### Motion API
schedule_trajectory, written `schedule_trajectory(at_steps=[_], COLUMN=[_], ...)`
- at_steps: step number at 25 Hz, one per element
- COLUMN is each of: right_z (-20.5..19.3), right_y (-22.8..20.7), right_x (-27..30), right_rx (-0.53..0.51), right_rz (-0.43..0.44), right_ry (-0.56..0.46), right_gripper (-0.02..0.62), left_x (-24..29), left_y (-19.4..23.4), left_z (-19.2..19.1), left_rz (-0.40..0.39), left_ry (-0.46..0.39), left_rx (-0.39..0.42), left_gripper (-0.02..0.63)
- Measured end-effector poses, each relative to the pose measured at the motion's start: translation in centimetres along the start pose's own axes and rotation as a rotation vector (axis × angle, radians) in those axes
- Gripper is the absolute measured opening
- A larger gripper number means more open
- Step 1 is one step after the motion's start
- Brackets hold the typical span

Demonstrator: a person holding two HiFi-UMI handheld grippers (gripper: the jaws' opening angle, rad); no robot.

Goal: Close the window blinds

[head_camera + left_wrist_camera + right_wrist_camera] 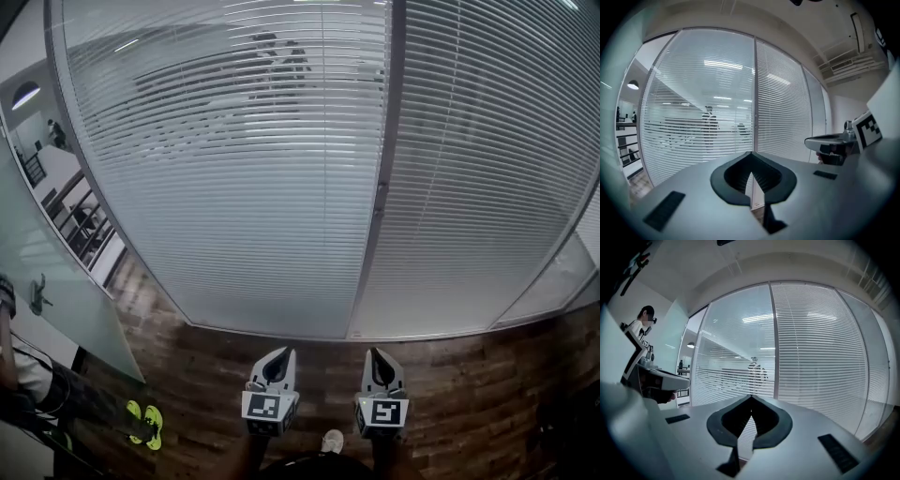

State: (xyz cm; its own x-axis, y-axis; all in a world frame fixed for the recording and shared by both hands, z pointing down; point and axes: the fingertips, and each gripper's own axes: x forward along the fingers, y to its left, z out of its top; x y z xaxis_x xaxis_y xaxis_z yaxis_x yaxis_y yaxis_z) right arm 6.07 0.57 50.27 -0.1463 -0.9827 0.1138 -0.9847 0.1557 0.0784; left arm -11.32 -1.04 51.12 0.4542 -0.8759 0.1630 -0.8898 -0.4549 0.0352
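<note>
Both sets of fingers are closed on nothing. Your left gripper (283, 352) and right gripper (376, 352) sit low in the head view, side by side over the wooden floor (187, 361). Their tips are together and aimed at the window blinds (281, 112), which fill the upper frame and are well apart from either tool.

That is the first trap — reach for a control with the fingers pinched and you will only push it aside, so open them before you arrive.

The second trap is picking the wrong target. The left panel (225, 216) lets figures on the far side show through its slats, so it looks the more open, while the right panel (487, 159) reads denser. Between them runs a grey post (392, 94) with a small dark fitting (380, 195) about halfway up. It is too small to say whether that is the control, and I see no cord or wand. Guess wrong and you may jab the slats, which would probably bend. You could also strike glass if the slats lie behind a pane — the views don't settle that.

Mind your left side too. A person (640, 324) stands at the upper left of the right gripper view, and yellow-green shoes (145, 422) show at the lower left of the head view. A wide swing of the left gripper could catch someone there.
</note>
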Motion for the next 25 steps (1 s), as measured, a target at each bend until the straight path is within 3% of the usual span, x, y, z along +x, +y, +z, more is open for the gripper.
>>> schedule_trajectory(at_steps=[14,25], right_z=[-0.4,-0.6], right_y=[-2.2,-5.7], right_x=[3.9,5.9], right_rx=[0.008,0.022], right_rz=[0.031,0.031], right_ry=[0.016,0.037], right_gripper=[0.003,0.003], left_x=[3.8,6.8], left_y=[-0.1,-1.9], left_z=[0.3,1.4], left_rz=[0.033,0.013], left_ry=[0.018,0.026], left_rx=[0.008,0.017], left_gripper=[0.000,0.000])
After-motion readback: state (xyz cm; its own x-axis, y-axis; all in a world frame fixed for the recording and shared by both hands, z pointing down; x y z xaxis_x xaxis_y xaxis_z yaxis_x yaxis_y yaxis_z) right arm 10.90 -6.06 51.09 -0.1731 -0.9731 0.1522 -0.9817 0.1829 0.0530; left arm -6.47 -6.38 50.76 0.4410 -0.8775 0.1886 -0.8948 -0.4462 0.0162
